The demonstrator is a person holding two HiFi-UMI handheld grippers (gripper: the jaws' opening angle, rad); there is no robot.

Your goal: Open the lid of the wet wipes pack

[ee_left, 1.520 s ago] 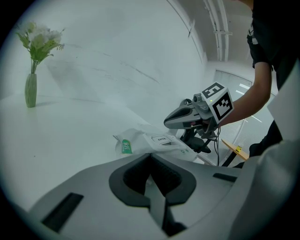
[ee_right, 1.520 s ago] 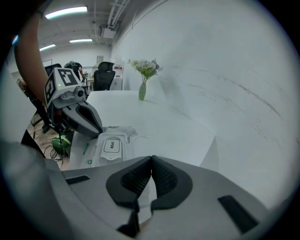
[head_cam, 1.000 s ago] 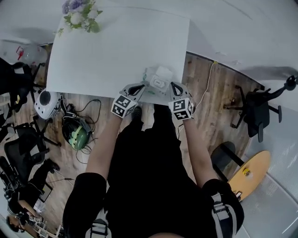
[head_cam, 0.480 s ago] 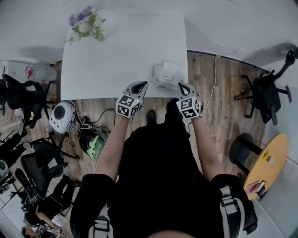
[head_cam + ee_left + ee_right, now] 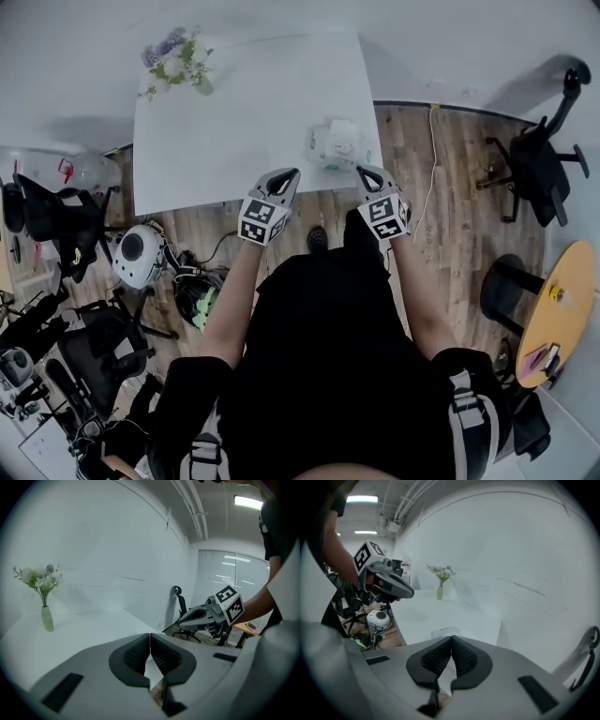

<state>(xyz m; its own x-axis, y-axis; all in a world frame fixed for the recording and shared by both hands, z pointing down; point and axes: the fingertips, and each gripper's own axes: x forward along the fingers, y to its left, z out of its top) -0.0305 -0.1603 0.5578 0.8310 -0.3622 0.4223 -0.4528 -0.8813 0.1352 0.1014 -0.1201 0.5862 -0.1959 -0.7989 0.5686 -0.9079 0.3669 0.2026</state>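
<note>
Left gripper (image 5: 289, 174), right gripper (image 5: 364, 172) closed — wet wipes pack (image 5: 335, 147) lies left-to-right.

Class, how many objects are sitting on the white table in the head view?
2. A vase of flowers stands at the far left corner of the table; the wet wipes pack lies toward its near right corner. None seems hidden.

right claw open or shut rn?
Shut. Right gripper view: the right claw has its pads meeting at the tips, nothing between; wet wipes pack lies beyond it.
</note>
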